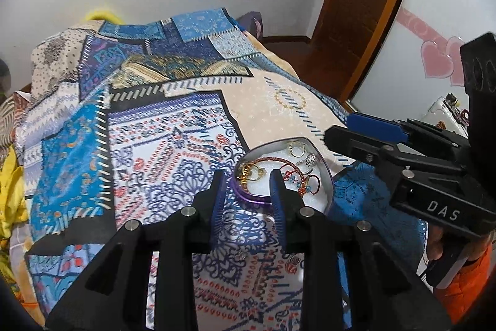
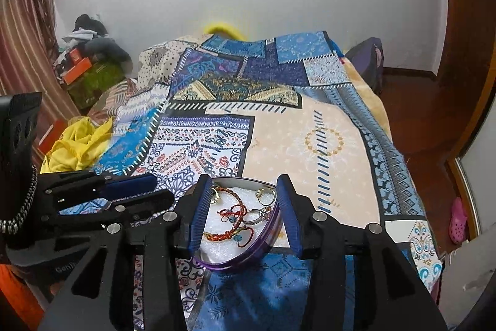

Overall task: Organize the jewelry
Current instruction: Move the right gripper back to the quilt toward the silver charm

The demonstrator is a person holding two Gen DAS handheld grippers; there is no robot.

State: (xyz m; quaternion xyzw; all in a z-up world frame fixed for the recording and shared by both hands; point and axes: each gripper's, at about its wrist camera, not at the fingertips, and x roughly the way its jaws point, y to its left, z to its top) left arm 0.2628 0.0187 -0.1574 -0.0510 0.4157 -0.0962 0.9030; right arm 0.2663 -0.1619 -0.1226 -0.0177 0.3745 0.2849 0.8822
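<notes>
I see a bed [image 2: 325, 129] under a patchwork spread, white walls and a wooden door [image 1: 350, 8] behind. My left hand-held gripper [image 1: 248, 191] has its jaws spread with nothing between the pads, hovering over the near rim of the jewelry tin [image 1: 325, 176]. My right hand-held gripper [image 2: 245, 213] is spread too, straddling the tin without pinching it. The purple-walled tin sits near the bed's front edge, holding red cord bracelets [image 2: 232, 211], gold rings [image 2: 265, 194] and a silver ring [image 2: 252, 219].
</notes>
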